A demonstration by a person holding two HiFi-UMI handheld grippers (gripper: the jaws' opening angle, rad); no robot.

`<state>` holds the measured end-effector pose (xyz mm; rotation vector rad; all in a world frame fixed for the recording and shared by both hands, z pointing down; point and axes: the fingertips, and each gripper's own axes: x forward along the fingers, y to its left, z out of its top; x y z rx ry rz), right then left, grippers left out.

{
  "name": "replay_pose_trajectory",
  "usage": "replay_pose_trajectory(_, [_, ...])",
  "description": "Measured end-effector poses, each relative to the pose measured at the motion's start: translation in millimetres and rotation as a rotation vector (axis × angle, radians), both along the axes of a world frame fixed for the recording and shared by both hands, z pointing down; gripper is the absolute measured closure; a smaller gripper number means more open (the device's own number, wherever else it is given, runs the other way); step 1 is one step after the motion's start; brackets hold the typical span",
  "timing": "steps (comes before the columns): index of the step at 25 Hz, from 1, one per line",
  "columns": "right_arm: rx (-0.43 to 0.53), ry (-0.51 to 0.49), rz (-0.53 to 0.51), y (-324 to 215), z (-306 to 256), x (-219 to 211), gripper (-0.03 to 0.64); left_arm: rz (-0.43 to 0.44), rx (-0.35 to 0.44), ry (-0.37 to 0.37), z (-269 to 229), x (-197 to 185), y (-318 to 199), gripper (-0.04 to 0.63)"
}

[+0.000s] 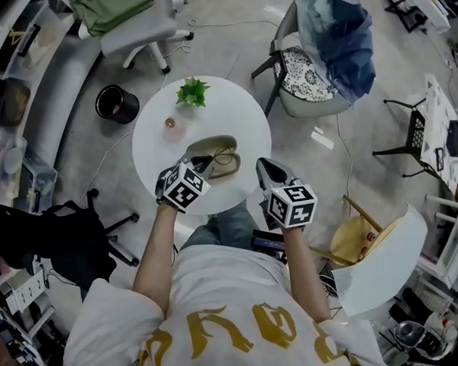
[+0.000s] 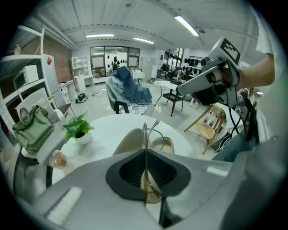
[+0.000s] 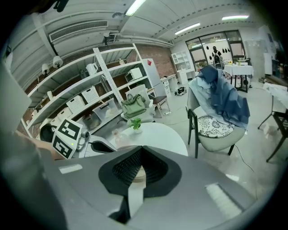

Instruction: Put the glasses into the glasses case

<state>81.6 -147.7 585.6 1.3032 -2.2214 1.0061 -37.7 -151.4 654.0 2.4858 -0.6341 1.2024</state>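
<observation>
Gripping the glasses [image 2: 145, 134] by their thin wire frame, the left claw [image 2: 145, 158] has its jaws pressed together on the metal, which runs up between them. In the head view this claw [image 1: 200, 164] sits at the near left side of the glasses case [image 1: 239, 164]. The beige case lies open near the middle of the round white table [image 1: 233, 110]. The glasses [image 1: 221, 151] reach over the case's open interior; whether they touch the lining cannot be determined.

The right claw [image 3: 140, 155] has its jaws brought together with nothing between them. In the head view it [image 1: 268, 169] hangs at the table's right near edge, just beside the case but apart from it.

A small potted plant [image 1: 192, 91] and a small round item [image 1: 169, 123] stand on the table's far side, well apart from the case.
</observation>
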Motion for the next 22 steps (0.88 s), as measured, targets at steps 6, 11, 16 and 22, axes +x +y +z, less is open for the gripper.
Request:
replay_pose_trajectory(6, [-0.013, -0.006, 0.017, 0.9, 4.4, 8.8, 0.601, 0.065, -0.028, -0.047, 12.3, 10.3, 4.9, 0.58])
replay_pose_trajectory(11, [-0.021, -0.007, 0.023, 2.7, 11.0, 11.7, 0.601, 0.108, -0.06, -0.075, 24.4, 14.4, 13.9, 0.58])
replay_pose_trajectory(16, [-0.033, -0.005, 0.025, 11.0, 20.0, 13.0, 0.601, 0.132, -0.088, -0.1, 38.2, 17.7, 17.1, 0.58])
replay_pose_trajectory(22, [-0.049, -0.004, 0.03, 25.7, 23.9, 13.1, 0.601, 0.197, -0.103, -0.152, 52.8, 19.3, 28.0, 0.579])
